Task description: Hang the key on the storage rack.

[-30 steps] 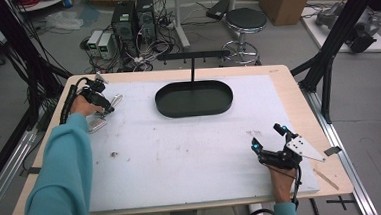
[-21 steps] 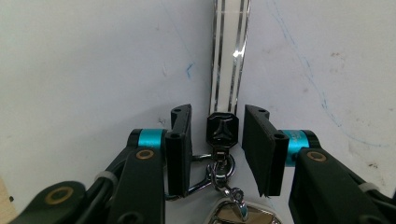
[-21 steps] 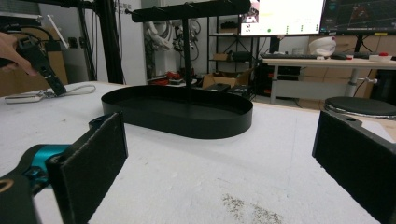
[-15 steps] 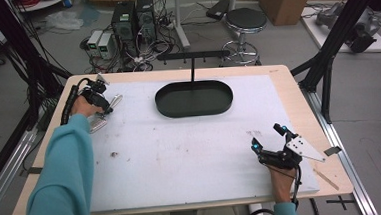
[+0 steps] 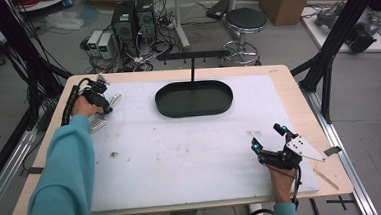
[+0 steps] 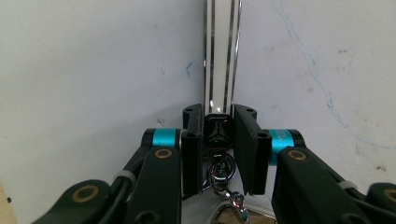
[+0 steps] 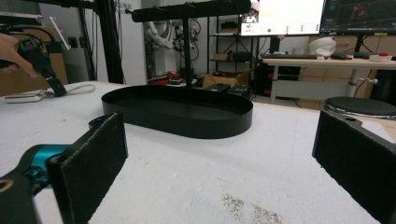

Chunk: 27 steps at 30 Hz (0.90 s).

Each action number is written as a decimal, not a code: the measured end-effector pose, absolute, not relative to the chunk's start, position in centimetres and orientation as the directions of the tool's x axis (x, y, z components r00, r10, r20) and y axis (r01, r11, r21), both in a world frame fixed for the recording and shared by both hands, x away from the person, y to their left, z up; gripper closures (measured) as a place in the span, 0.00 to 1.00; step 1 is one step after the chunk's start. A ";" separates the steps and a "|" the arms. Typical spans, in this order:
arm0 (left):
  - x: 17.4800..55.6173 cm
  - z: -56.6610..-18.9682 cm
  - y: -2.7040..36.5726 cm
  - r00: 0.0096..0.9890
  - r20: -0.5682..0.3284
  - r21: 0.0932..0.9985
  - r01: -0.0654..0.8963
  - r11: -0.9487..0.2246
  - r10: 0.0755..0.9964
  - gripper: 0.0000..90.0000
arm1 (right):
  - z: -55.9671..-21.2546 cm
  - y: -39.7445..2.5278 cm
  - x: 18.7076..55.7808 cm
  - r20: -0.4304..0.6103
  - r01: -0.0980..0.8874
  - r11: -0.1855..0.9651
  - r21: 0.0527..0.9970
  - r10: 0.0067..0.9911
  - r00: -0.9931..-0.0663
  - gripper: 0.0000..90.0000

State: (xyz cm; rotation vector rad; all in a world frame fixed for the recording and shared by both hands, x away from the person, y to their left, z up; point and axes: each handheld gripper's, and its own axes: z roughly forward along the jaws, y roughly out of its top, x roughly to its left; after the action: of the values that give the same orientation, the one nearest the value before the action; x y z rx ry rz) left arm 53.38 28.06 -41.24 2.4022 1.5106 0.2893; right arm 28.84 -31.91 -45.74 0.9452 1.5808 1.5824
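At the table's far left, my left gripper (image 5: 102,104) points down at a shiny metal keychain (image 5: 99,124) lying on the white mat. In the left gripper view my left gripper (image 6: 217,116) is shut on the keychain's black clasp (image 6: 217,131); its chrome strap (image 6: 222,56) runs away from the jaws and small rings (image 6: 223,173) hang below the clasp. My right gripper (image 5: 266,137) rests near the front right of the table, open, with nothing between its pads (image 7: 93,158). In the right gripper view the left gripper (image 7: 44,65) and the keychain (image 7: 46,94) lie far to the left.
A black oval tray (image 5: 194,110) with a T-shaped stand (image 5: 192,55) sits at the back middle of the white mat (image 5: 181,153). Wooden table edges (image 5: 326,144) frame the mat. Black frame posts, a stool (image 5: 246,21) and cabling stand beyond the table.
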 end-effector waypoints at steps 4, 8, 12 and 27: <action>53.4 -41.2 28.0 0.420 0.014 0.345 0.850 -0.399 0.907 0.82 | -45.7 -31.9 28.8 0.018 0.018 -0.010 1.000 0.871 -0.491 0.03; 53.3 -41.2 27.9 0.420 0.027 0.343 0.848 -0.403 0.907 0.82 | -45.7 -31.9 28.8 0.019 0.018 -0.012 1.000 0.872 -0.490 0.03; 53.2 -41.2 27.4 0.415 0.052 0.342 0.847 -0.407 0.908 0.82 | -45.7 -31.9 28.8 0.017 0.017 -0.011 1.000 0.870 -0.492 0.03; 52.2 -39.0 27.4 0.448 -0.003 0.433 0.806 -0.403 0.894 0.82 | -45.7 -31.9 28.8 0.016 0.017 -0.009 1.000 0.871 -0.492 0.03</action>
State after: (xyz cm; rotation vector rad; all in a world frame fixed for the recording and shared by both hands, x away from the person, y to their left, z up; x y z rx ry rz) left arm 52.23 27.43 -39.00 2.3313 1.4399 0.3245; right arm 28.84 -31.91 -45.74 0.9408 1.5824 1.5815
